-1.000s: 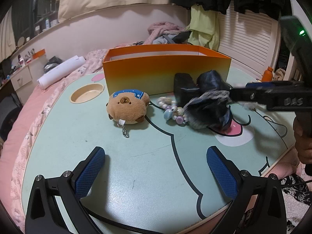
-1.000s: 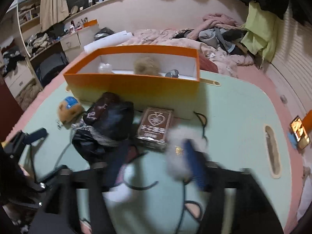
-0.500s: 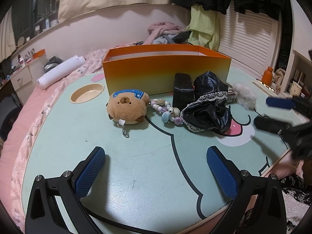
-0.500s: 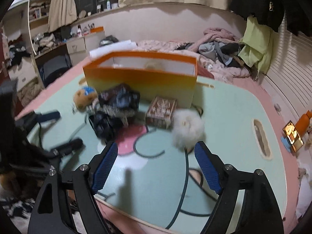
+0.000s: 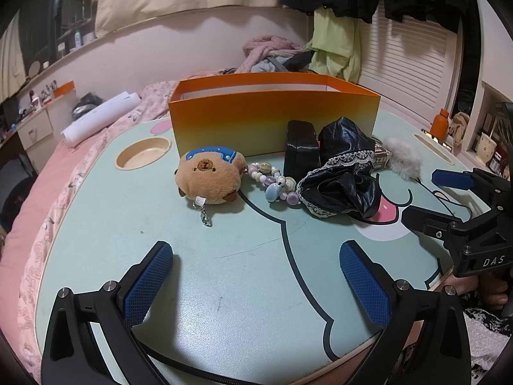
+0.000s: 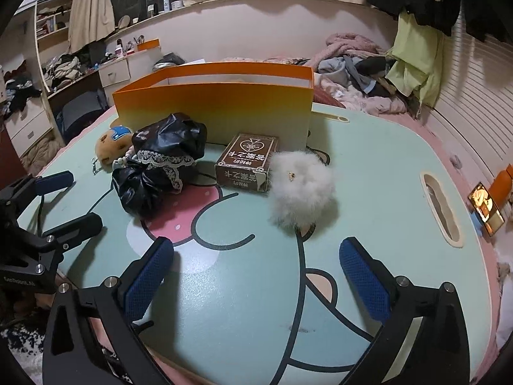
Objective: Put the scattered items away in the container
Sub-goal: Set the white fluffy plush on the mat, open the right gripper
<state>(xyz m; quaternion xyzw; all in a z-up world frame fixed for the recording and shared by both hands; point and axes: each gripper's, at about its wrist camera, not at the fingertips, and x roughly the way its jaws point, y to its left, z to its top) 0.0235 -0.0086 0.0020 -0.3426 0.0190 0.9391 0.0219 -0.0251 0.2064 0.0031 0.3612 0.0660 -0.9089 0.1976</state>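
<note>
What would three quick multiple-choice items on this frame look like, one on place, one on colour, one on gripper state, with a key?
1. Where does the brown card box lie?
A. inside the orange container
B. on the table, between the black lace-trimmed cloth and the white fluffy pom-pom
C. on the bed

2. What colour is the cap on the bear plush?
A. blue
B. red
C. yellow

3. How do the right gripper fingers stand?
A. shut on the pom-pom
B. shut on nothing
C. open, holding nothing

Key:
1 B: it sits on the table in front of the orange container, with the black lace-trimmed cloth to one side and the white fluffy pom-pom touching the other.
2 A: the blue patch tops its head.
3 C: bare table shows between the spread fingers.
</note>
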